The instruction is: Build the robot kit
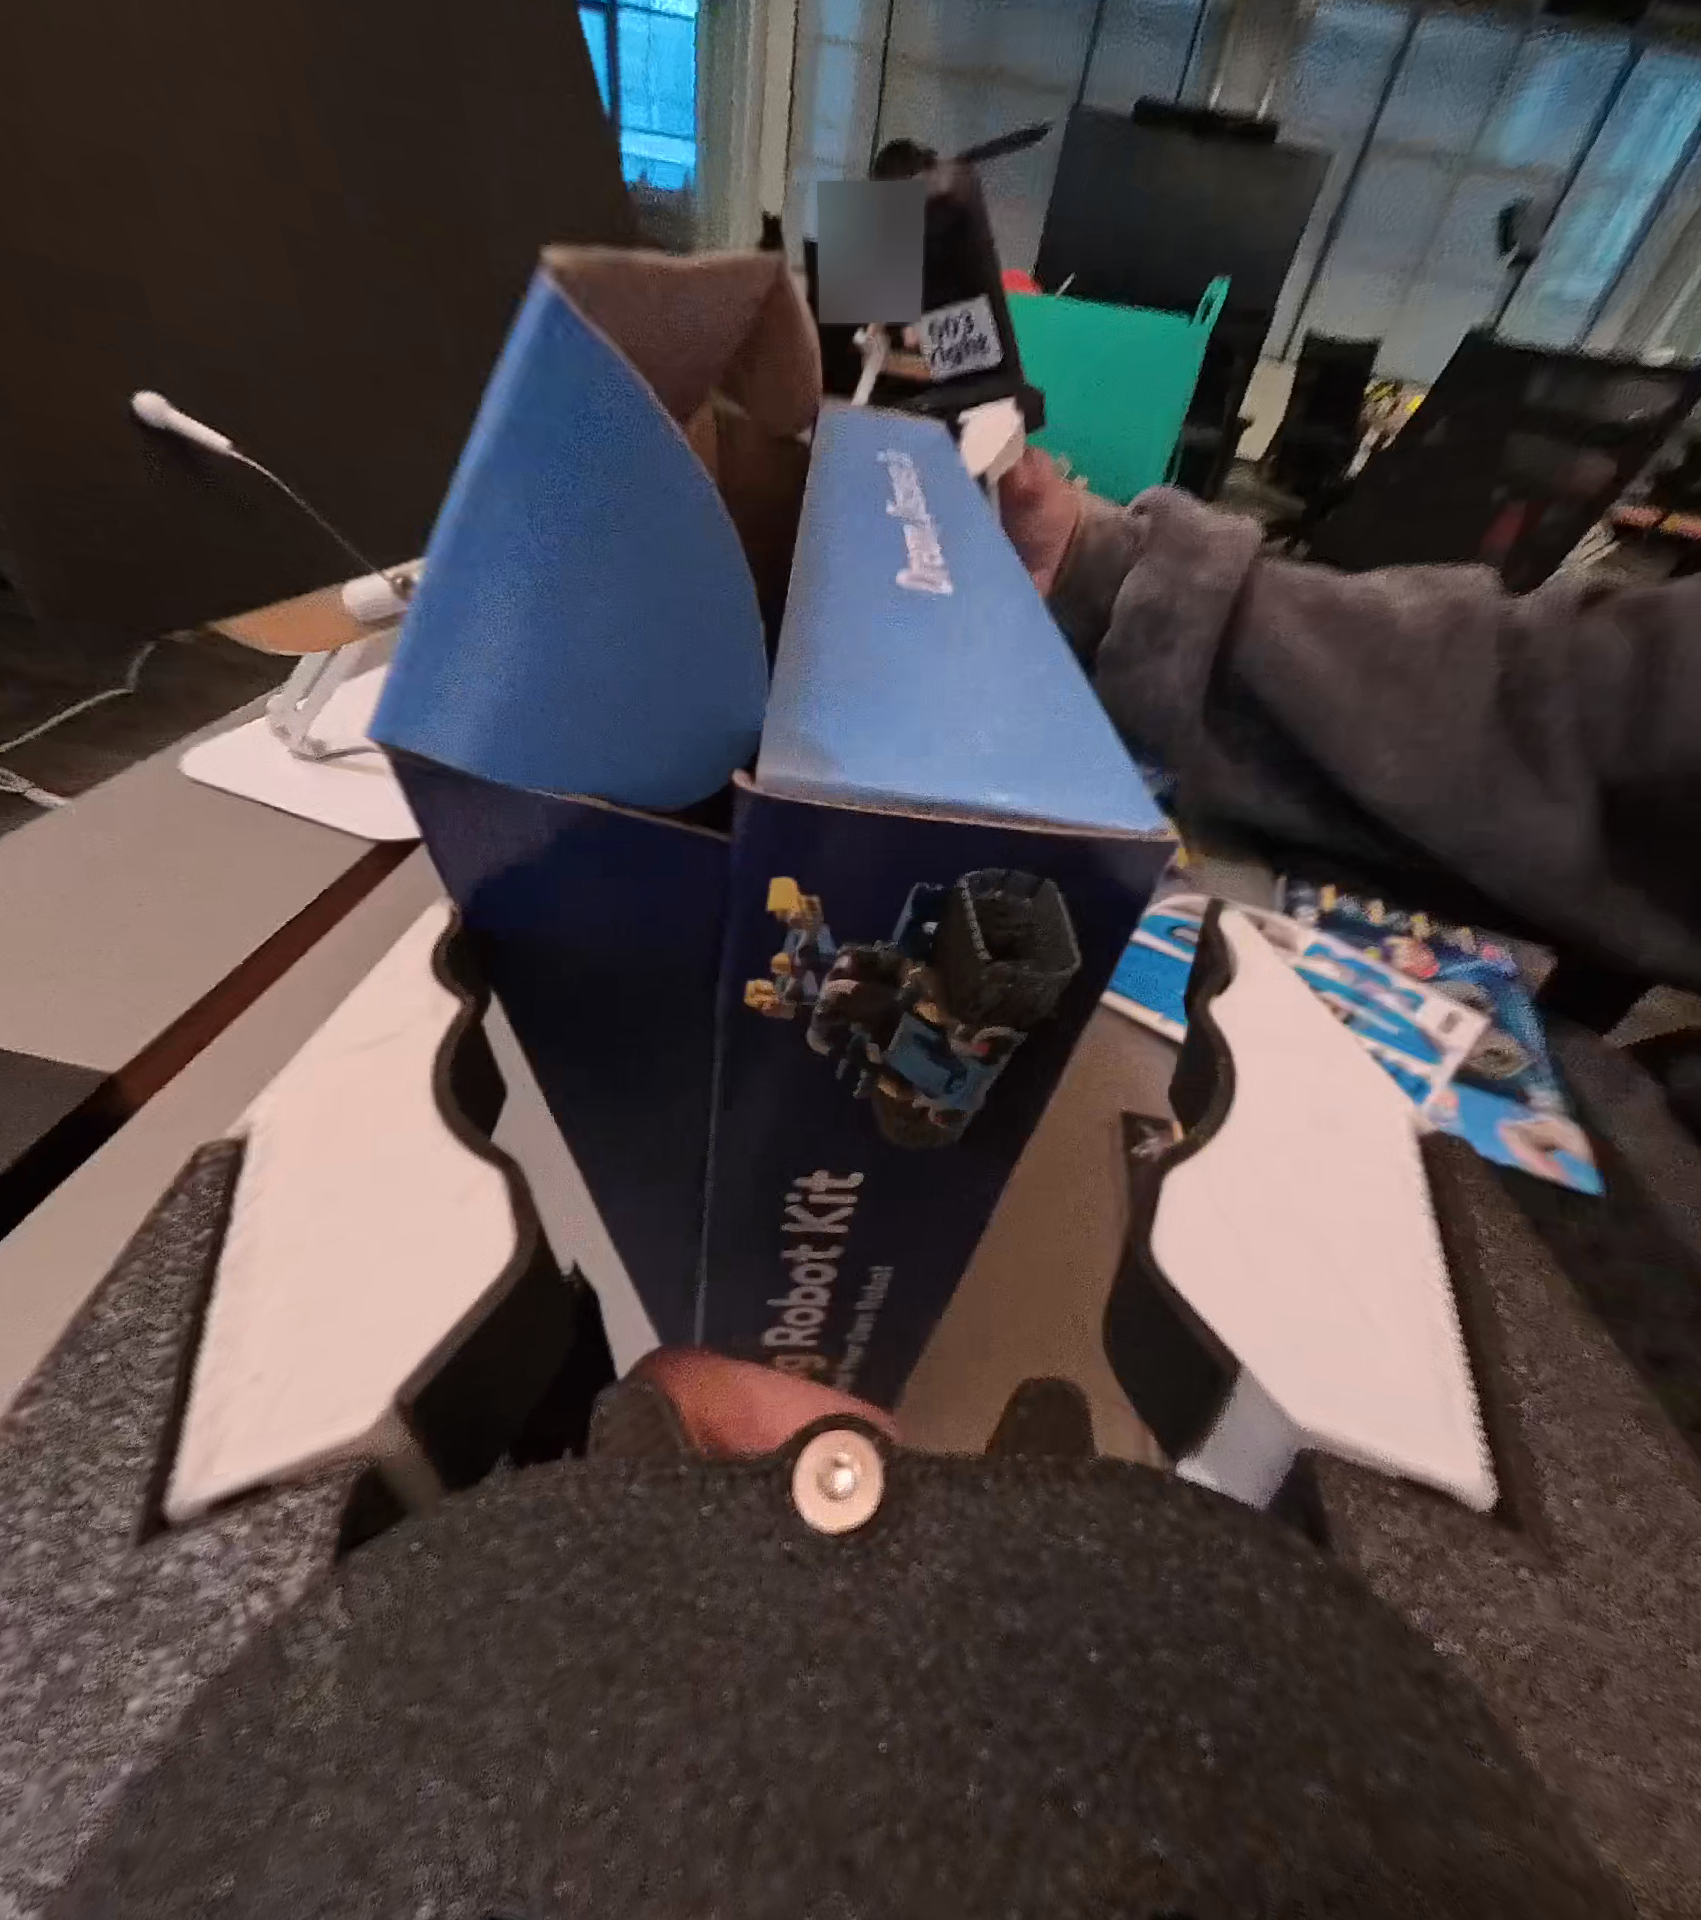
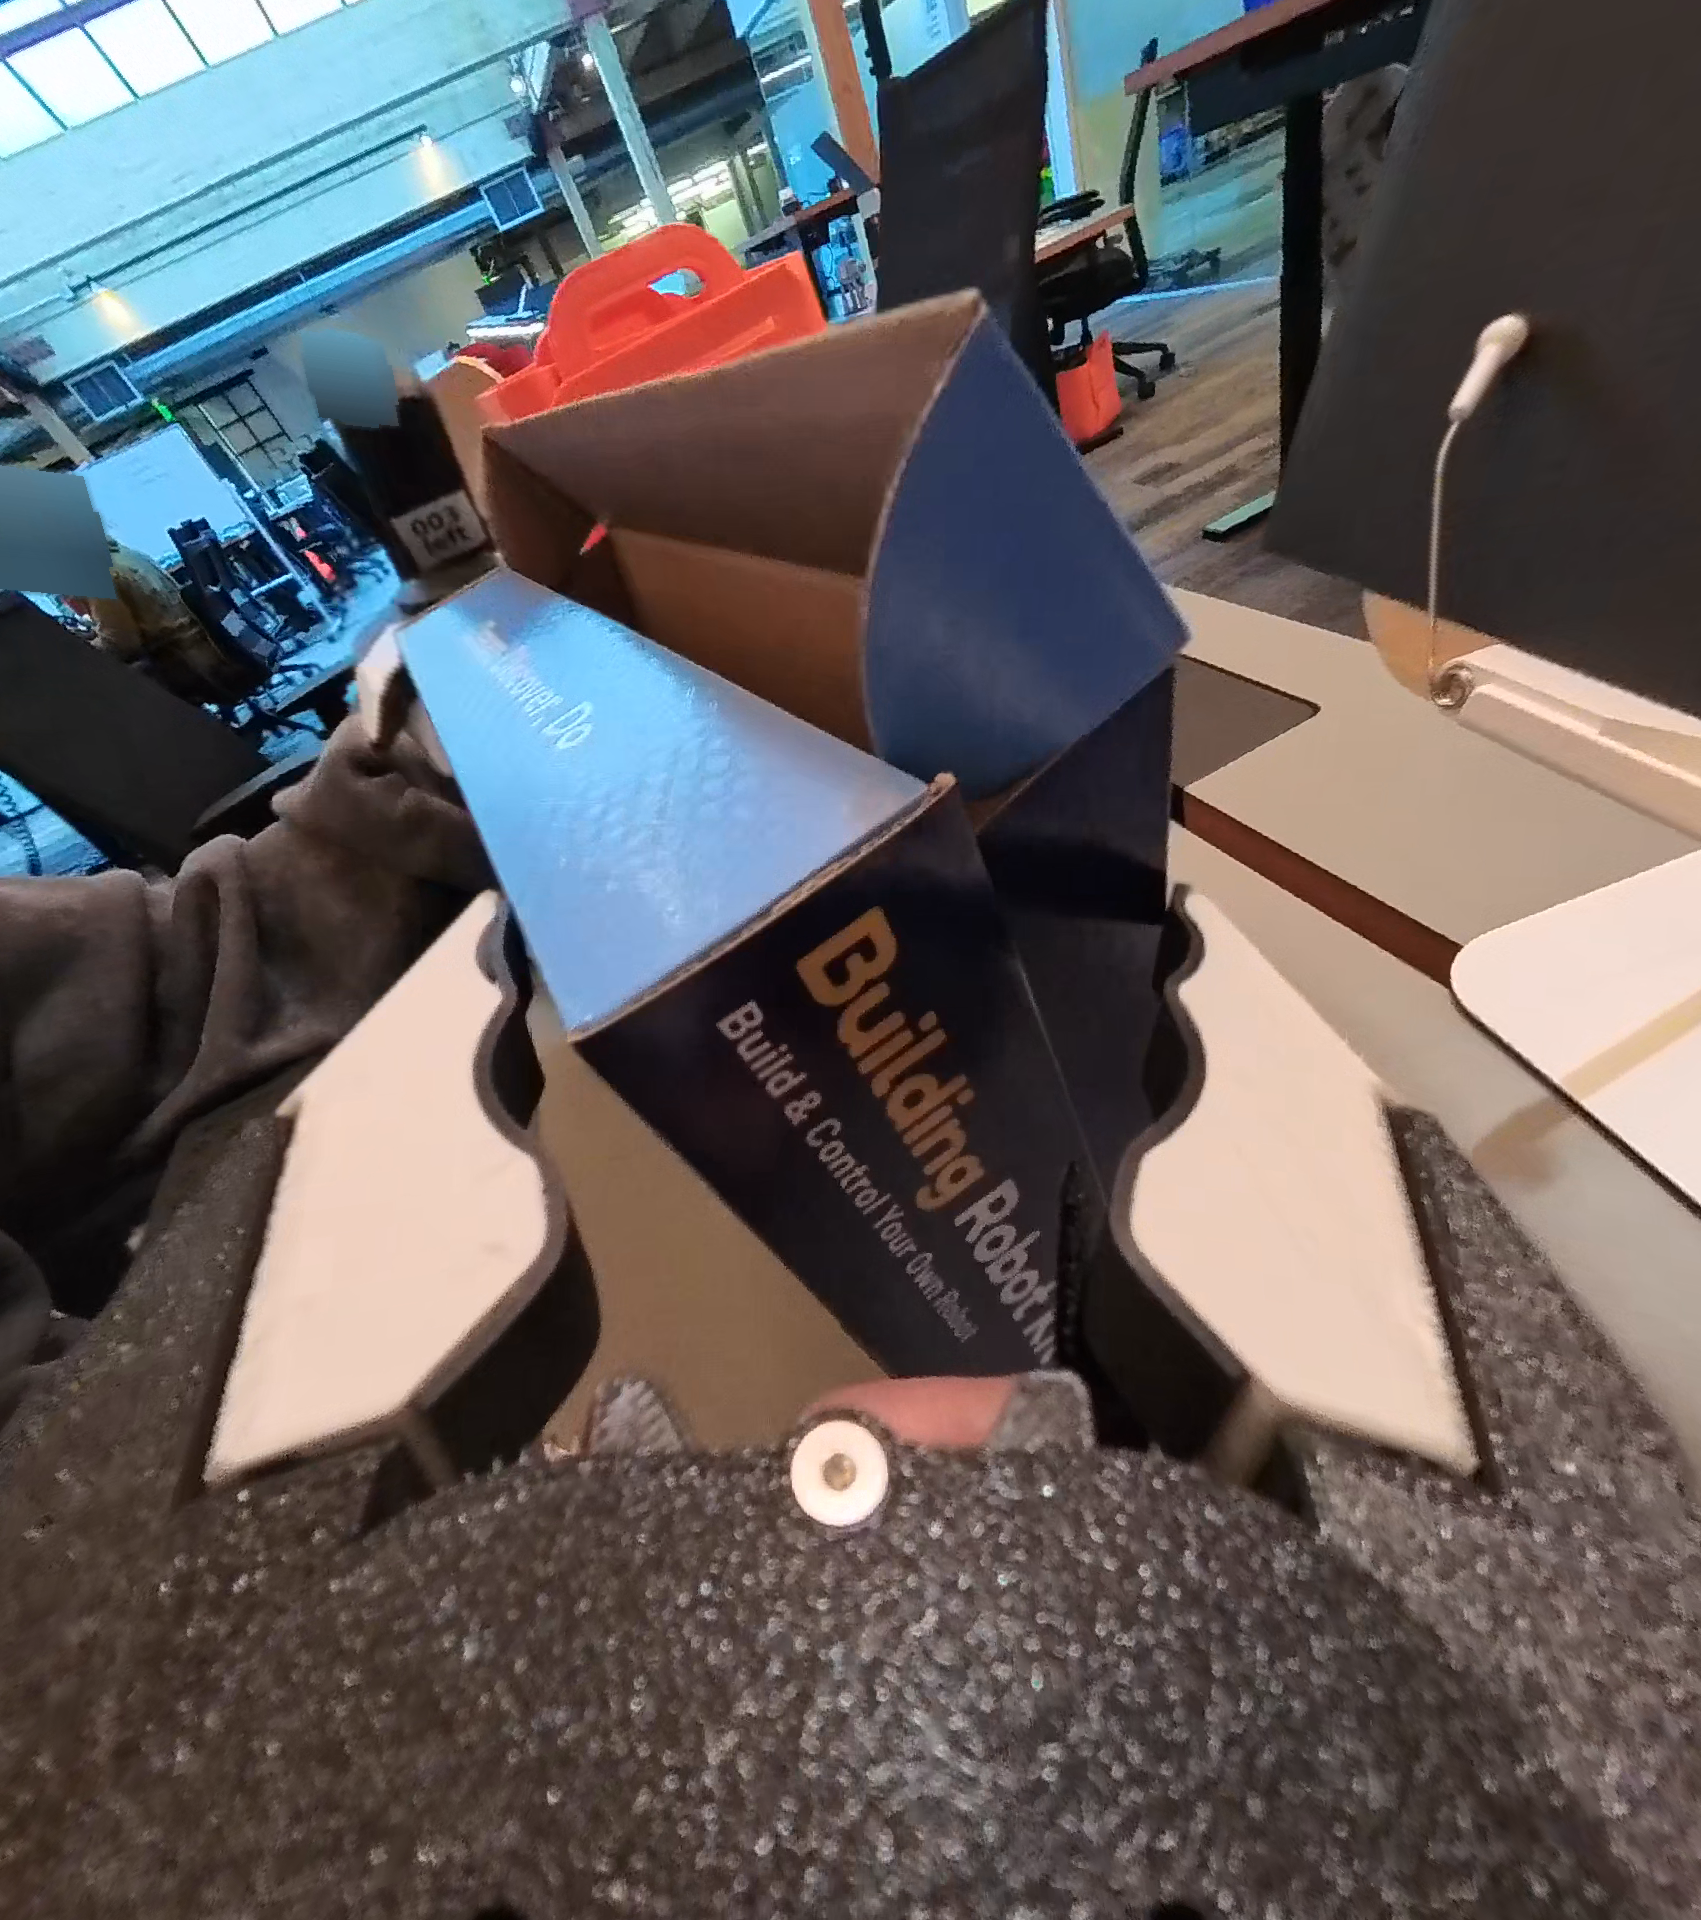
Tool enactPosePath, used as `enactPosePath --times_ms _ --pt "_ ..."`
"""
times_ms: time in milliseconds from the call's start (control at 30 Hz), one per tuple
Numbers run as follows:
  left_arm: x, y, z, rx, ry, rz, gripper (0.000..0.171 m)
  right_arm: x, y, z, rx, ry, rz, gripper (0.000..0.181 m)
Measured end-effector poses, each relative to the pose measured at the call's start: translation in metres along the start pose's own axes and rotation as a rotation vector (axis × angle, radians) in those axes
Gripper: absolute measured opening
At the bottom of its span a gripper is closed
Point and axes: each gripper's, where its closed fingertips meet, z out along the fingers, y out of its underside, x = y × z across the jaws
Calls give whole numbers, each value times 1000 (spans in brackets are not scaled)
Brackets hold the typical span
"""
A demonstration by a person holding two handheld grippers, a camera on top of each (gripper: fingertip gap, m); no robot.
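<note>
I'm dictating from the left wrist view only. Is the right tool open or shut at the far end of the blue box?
Observer: Open. The right tool has its fingers spread, with a corner of the blue box between them.
Operator: What's behind the box from that side?
Observer: An orange carrier with a handle stands behind it.
Operator: And inside the open top?
Observer: A brown cardboard partition crosses it. What lies below is hidden.
</note>
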Motion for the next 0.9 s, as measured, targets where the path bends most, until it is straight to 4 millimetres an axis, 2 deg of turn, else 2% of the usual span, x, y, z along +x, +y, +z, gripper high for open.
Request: enactPosePath --times_ms 67,133,200,267,333,400,567,633,667,700,767,833,900 --pt "-5 12 9 -64 -51 85 120 5 -1 1 -3 -1 27 118" --pt "-8 12 12 -62 -56 76 118 8 -2 -2 -2 20 44 116" --pt "-10 10 13 -44 -57 65 117 6 -3 -9 -21 39 32 105" --pt "-9 10 14 -35 -55 74 116 3 -19 -26 8 71 22 102" --pt "-9 10 15 -34 -55 74 116 15 -47 -48 52 191 27 87" --pt "-10 9 16 -26 -56 63 115 24 -64 -56 35 315 52 69" --pt "-10 9 17 -27 -57 62 115 27 -56 -34 -219 529 -47 60" --pt "-10 10 17 -29 -57 65 115 36 -57 -29 -260 630 -73 45" --pt "-10 10 17 -28 -57 65 115 42 -58 -29 -281 679 -74 24" --pt "-10 9 17 -25 -58 61 115 42 -58 -27 -307 683 -65 12" --pt "-12 9 17 -18 -60 54 115 42 -59 -29 -367 702 -39 8" --pt "-12 9 16 -17 -60 58 115 46 -64 -39 -456 783 -101 1" --pt "-11 9 16 -22 -57 66 115 40 -69 -41 -532 770 -91 1"
